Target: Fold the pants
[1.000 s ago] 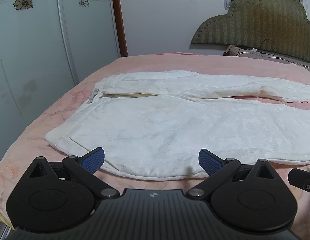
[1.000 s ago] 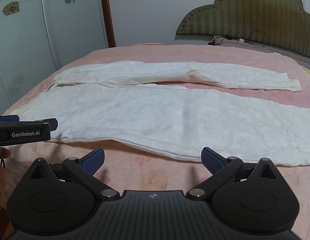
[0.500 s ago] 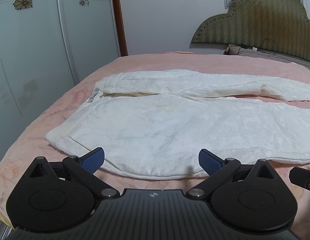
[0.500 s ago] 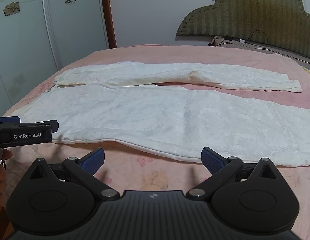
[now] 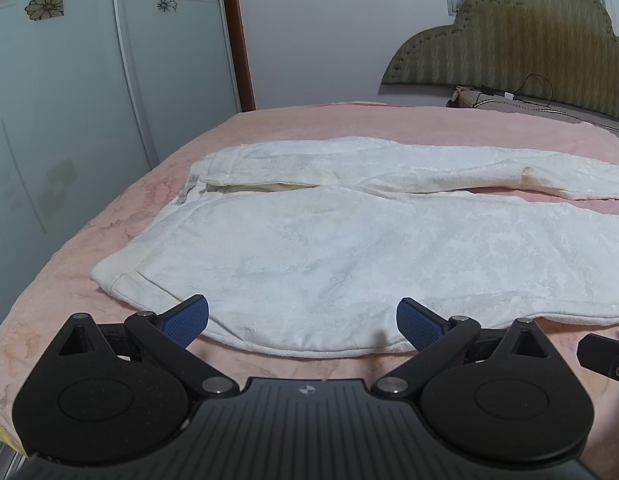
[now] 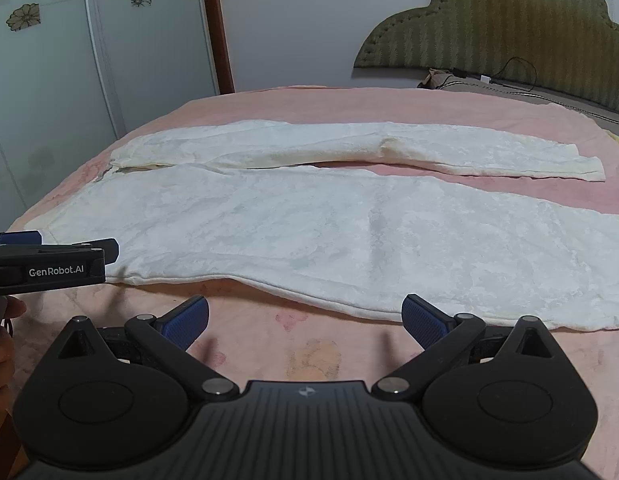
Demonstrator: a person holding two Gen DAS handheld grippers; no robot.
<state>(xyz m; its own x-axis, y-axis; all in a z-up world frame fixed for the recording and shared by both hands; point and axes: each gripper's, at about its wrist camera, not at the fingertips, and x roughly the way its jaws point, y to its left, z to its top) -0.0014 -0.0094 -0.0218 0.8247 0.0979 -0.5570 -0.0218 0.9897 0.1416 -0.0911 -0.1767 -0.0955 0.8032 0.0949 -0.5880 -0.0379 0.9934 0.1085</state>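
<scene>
Pink blanketed bed (image 5: 109,240) carried the white textured fabric pants (image 5: 329,248) laid flat across mid-frame, both legs apart. Our left gripper (image 5: 302,314) and right gripper (image 6: 305,316) hovered fingers spread, empty; we judged grasping the near edge came next.

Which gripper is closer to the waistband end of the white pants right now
Left. The left gripper hovers open over the near edge of the white pants, close to the waistband. The right gripper is open over bare pink bedspread, further along the near leg.
</scene>
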